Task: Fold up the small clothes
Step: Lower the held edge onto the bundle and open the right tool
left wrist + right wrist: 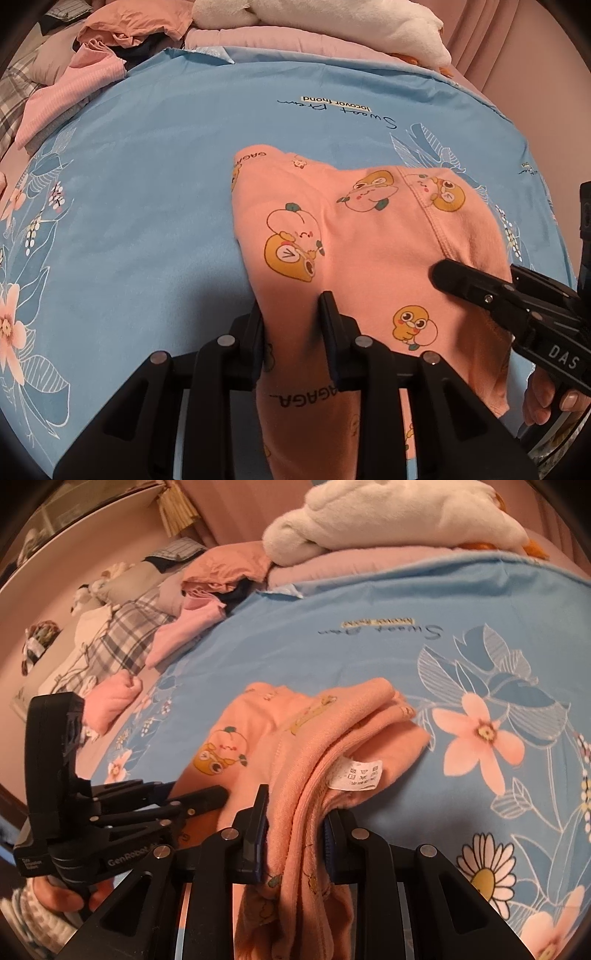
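While one peach garment point(369, 236) drapes blue sheet point(147, 184), two claws grip it: left claw point(291, 306), right claw point(295, 805).

A home bedroom is shown: a bed is spread with a blue floral sheet point(332, 602) ahead of the gripper, and pillows point(122, 627), a plush toy point(388, 513) and curtains point(517, 48) are seen beyond.

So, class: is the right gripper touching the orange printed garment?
Touching. The right wrist view shows the right gripper with bunched orange garment pressed between both fingers.
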The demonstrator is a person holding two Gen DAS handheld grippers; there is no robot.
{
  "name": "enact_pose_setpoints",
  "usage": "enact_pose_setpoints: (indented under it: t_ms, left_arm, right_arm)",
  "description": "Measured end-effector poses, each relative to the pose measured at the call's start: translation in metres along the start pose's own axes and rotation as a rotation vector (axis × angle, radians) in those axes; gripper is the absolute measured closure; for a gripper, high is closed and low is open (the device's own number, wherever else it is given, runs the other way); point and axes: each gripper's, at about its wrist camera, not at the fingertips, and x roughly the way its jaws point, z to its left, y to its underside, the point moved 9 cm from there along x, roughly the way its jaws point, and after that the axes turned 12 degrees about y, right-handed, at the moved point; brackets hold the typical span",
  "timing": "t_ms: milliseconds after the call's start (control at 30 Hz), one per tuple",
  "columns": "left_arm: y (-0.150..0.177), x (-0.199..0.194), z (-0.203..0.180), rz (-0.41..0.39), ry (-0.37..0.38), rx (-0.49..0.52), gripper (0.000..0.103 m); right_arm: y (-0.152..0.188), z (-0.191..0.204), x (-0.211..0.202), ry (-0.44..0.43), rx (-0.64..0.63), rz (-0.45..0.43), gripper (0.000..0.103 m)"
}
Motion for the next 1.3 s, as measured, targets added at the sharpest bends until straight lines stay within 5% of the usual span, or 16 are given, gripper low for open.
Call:
enact_pose_setpoints:
  t_ms: [433, 767, 1300]
  left_arm:
    - [0.004, 0.001, 0.008, 0.003, -0.035, 0.014, 0.056]
    - [0.009, -0.001, 0.022, -0.002, -0.089, 0.004, 0.027]
    - [0.034, -0.018, 0.019, -0.011, -0.124, 0.023, 0.027]
  right_arm:
    - [0.016, -0.016, 0.006, 0.015, 0.047, 0.051, 0.078]
    - [0.022, -0.029, 0.01, 0.083, 0.049, 0.068, 0.058]
    - [0.036, -0.02, -0.001, 0.086, 0.005, 0.07, 0.058]
